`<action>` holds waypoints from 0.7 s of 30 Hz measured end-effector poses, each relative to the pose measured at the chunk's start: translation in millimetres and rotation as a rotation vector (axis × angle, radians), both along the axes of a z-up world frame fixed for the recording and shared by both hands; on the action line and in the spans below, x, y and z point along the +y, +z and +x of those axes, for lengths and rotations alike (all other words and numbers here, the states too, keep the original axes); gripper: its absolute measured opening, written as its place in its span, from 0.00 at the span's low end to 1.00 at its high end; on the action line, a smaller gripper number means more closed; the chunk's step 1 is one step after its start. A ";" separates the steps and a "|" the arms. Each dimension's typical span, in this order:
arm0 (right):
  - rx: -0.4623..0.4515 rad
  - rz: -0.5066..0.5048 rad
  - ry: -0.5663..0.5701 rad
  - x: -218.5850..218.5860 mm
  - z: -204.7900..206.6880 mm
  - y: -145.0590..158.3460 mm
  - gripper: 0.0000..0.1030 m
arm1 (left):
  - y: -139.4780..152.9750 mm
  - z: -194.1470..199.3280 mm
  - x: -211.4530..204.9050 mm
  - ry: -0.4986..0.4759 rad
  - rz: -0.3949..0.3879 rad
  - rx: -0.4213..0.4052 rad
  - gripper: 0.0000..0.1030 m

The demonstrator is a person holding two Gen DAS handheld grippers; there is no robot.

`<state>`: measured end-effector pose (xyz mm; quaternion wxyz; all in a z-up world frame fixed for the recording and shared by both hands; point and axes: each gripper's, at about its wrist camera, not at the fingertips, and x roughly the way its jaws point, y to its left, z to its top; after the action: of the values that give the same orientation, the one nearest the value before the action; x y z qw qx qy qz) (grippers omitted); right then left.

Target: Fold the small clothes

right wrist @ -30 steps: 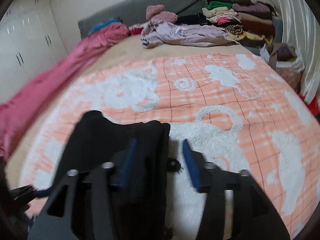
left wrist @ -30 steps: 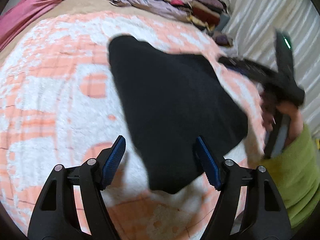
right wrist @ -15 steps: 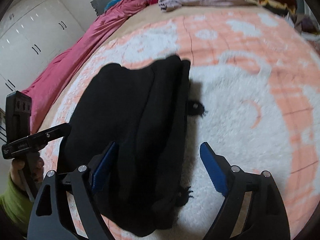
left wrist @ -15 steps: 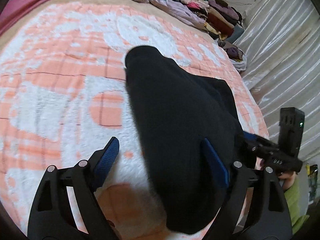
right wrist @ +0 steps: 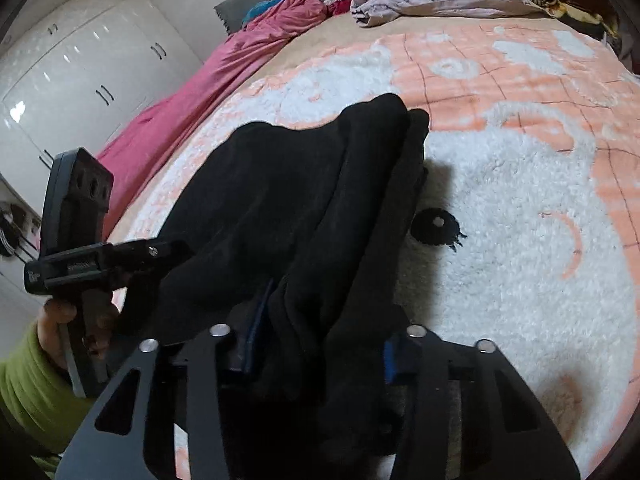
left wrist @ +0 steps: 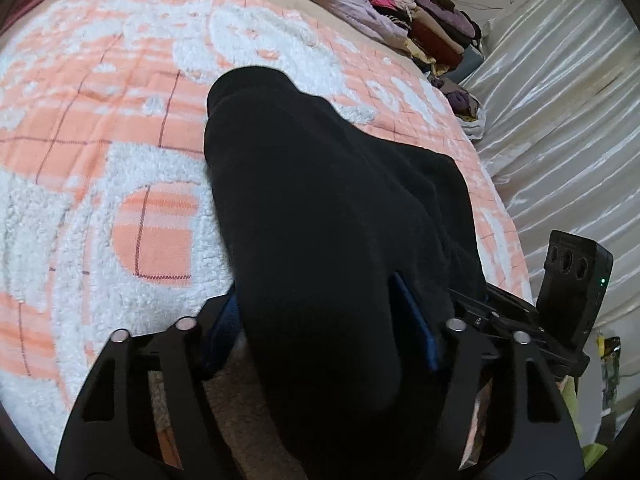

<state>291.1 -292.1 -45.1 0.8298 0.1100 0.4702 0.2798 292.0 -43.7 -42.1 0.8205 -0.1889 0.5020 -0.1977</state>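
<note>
A black garment lies folded lengthwise on the orange and white blanket. In the left wrist view my left gripper straddles its near end. Its jaws are closing, the cloth fills the gap, and both blue pads touch it. In the right wrist view my right gripper holds the other near corner of the garment. Its jaws are closing too, with bunched cloth pressed between its pads. Each gripper shows in the other's view, close beside the cloth: the right gripper's body and the left gripper's body.
A lilac garment and a stack of folded clothes lie at the bed's far end. A pink cover runs along the left side before white wardrobes. A pale curtain hangs at the right. A green sleeve shows.
Both grippers dropped over the garment's near end and their jaws narrowed from wide apart onto the cloth. The two grippers have come closer together.
</note>
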 end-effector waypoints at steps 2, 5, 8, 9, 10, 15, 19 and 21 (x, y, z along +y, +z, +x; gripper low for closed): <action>-0.002 0.020 -0.021 -1.2 -3.0 6.6 0.34 | 7.0 -1.9 3.1 0.004 -0.002 -0.006 0.49; -0.033 0.021 -0.043 3.6 -13.0 25.7 0.33 | 18.1 -6.2 4.8 -0.002 -0.008 -0.018 0.48; -0.015 0.018 -0.069 5.0 -23.1 38.4 0.33 | 27.0 -16.6 5.3 -0.014 -0.009 -0.008 0.47; -0.016 0.015 -0.070 6.8 -27.9 42.1 0.33 | 28.7 -20.7 6.7 -0.014 -0.013 -0.005 0.48; -0.021 0.011 -0.069 7.2 -32.2 43.7 0.33 | 30.1 -25.3 7.8 -0.013 -0.012 -0.009 0.48; -0.110 -0.057 -0.054 22.9 -49.3 39.5 0.33 | 24.0 -28.3 10.0 -0.005 0.043 -0.046 0.48; -0.099 -0.126 -0.076 32.9 -47.7 26.5 0.35 | 16.6 -28.7 13.3 -0.006 0.066 -0.041 0.49; -0.076 -0.127 -0.096 29.7 -45.4 22.3 0.38 | 16.3 -29.8 13.2 -0.007 0.080 -0.045 0.50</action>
<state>245.7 -262.5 -22.8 0.8648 0.0691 0.4493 0.2132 262.2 -30.5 -25.9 0.8378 -0.1498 0.4914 -0.1846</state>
